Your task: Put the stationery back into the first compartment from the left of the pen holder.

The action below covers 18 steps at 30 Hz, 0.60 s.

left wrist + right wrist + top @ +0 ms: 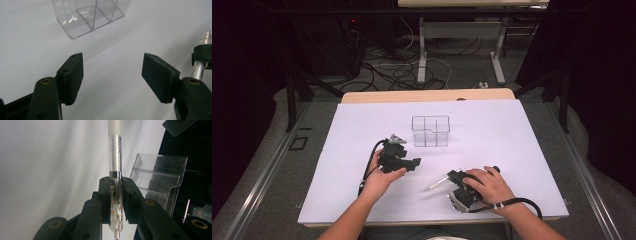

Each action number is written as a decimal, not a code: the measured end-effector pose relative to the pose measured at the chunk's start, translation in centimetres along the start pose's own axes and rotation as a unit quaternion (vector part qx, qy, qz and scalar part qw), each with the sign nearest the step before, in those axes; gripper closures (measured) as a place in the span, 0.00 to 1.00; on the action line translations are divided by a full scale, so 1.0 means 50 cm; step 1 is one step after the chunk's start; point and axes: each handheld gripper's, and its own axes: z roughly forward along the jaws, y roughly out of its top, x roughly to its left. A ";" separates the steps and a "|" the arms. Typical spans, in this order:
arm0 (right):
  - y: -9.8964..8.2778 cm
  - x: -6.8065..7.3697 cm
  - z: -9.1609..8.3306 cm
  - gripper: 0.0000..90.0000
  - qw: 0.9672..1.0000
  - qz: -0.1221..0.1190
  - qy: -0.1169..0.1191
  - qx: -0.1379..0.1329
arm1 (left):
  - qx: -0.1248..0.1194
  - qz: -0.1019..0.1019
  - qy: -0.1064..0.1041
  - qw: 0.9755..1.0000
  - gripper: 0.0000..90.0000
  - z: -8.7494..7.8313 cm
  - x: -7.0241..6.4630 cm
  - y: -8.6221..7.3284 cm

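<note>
White sheet (362, 130) spread over the table, with a strip of bare wood at the far edge. Near the middle, a little toward the far side: a clear plastic organizer (430, 131), upright, split by see-through walls into compartments (how many, hard to say). Nothing visible inside them.

Left gripper (412, 164) held in the left hand (379, 181), just in front and to the left of the organizer, not touching it. Pointing to the right in the high view. Jaws wide apart in its own view, bare sheet between the two black pads — nothing gripped. Organizer (90, 17) ahead of them there, and at the right edge of that view the end of the pen (201, 62) and a bit of the other gripper.

Right gripper (453, 176) under the right hand (487, 185), near the front right part of the sheet, well apart from the organizer. Clamped on a pen (437, 182) with a clear barrel: seen in the right gripper view (115, 202), both jaws pressed against the transparent body, a chrome ring just beyond the pads, then a frosted whitish section running on away from the camera. In the high view, pen sticking out of the jaws toward the left and slightly toward the person, low over the sheet — touching it or not, cannot tell.

Cables (402, 70) and table legs on the floor beyond the far edge.
</note>
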 end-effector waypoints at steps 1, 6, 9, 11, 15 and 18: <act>0.000 -0.003 0.000 0.87 1.000 -0.006 -0.002 -0.002 | -0.007 0.001 0.003 1.000 0.35 -0.001 0.003 0.000; -0.004 -0.007 -0.001 0.88 1.000 0.011 -0.015 0.004 | -0.016 -0.013 0.016 1.000 0.31 -0.007 0.017 -0.003; -0.007 -0.007 -0.001 0.88 0.999 0.028 -0.034 -0.002 | -0.013 -0.029 0.014 0.999 0.25 -0.008 0.027 -0.006; -0.009 -0.011 -0.002 0.88 0.999 0.041 -0.025 0.003 | -0.024 -0.037 0.014 0.999 0.23 -0.011 0.032 -0.007; -0.018 -0.013 0.001 0.88 0.994 0.102 -0.044 -0.015 | -0.035 -0.032 0.035 0.998 0.18 -0.018 0.042 -0.007; -0.029 -0.023 0.004 0.88 0.988 0.144 -0.045 -0.022 | -0.038 -0.037 0.046 0.998 0.16 -0.024 0.051 -0.009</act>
